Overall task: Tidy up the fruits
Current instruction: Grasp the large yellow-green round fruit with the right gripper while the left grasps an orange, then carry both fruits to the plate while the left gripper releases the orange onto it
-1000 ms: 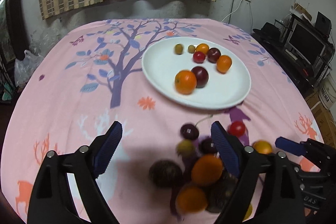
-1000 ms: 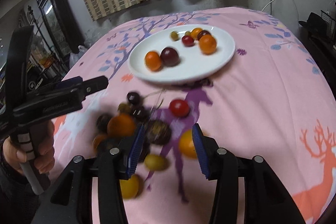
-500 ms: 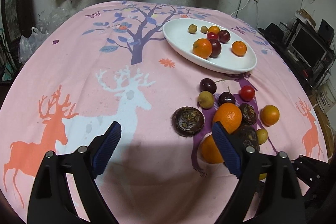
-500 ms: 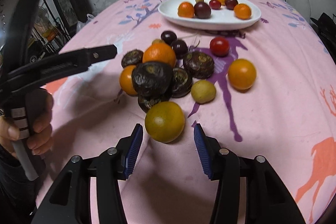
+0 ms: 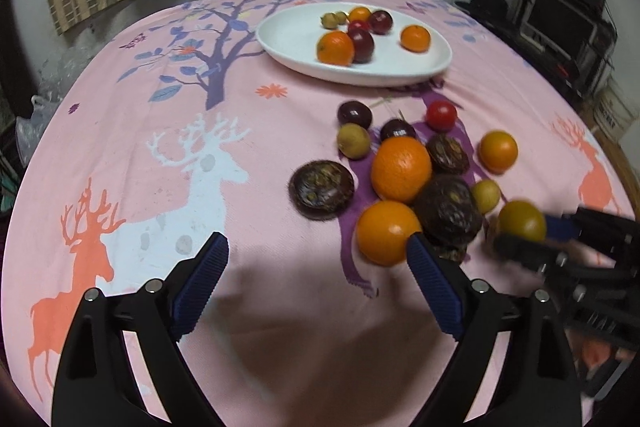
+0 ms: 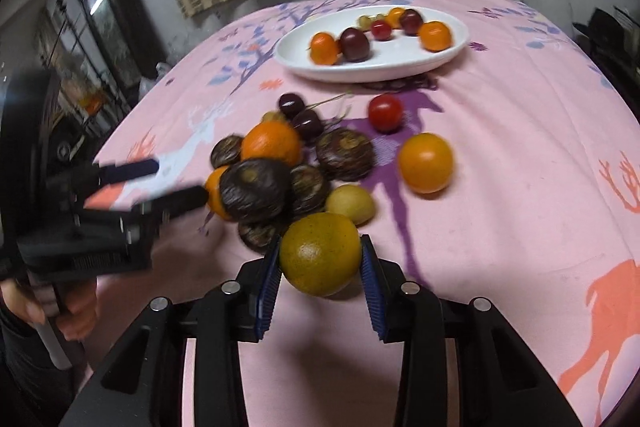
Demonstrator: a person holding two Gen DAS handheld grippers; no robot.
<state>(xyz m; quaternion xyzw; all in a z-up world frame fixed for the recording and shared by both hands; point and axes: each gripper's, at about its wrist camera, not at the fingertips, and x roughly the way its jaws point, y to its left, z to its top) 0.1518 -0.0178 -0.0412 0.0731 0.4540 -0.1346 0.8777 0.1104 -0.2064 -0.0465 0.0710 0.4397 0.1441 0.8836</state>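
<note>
Your right tool [image 6: 320, 263] has its blue pads set against both sides of a yellow-green citrus [image 6: 320, 254], closed on it at the near edge of the fruit pile [image 6: 288, 167]; from your left wrist view the same citrus [image 5: 522, 221] shows at the far right of the pile, between the blurred fingers of that tool [image 5: 532, 243]. Your left tool [image 5: 316, 291] stands wide open and holds nothing, its pads over bare pink cloth on the worktop [image 5: 160, 155]; its right finger tip sits just beside an orange [image 5: 386, 231] at the near side of the pile, and a dark wrinkled fruit [image 5: 322, 189] lies just ahead of the gap. The rest of the loose fruit, among them a big orange [image 5: 401, 169], a red tomato [image 5: 441, 115] and a small orange [image 5: 498, 151], lies between the tools and the white plate [image 5: 304, 55], which sits farther back and carries several fruits.
</note>
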